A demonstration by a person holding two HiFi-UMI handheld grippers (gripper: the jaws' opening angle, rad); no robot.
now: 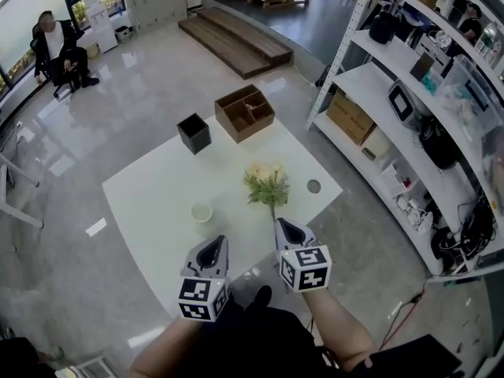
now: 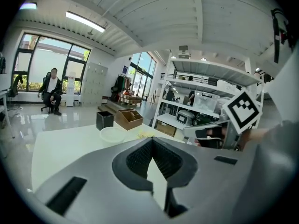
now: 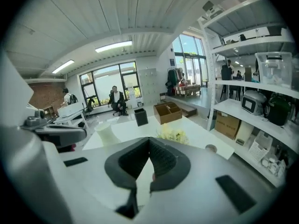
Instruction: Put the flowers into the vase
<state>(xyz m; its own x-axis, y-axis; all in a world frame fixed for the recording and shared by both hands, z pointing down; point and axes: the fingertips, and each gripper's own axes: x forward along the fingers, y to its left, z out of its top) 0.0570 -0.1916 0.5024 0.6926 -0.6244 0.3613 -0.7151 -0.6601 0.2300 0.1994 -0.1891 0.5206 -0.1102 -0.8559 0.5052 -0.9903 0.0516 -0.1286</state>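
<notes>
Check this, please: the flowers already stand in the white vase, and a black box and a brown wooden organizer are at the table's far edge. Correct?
Not quite. In the head view the flowers lie on the table, right of the white vase, not in it. The black box and brown wooden organizer are at the far edge.

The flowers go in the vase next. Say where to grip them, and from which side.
Probably grip the leafy pale-yellow flower bunch by its thin bare stem, from the near side: it lies flat, stem pointing at the right gripper.
</notes>
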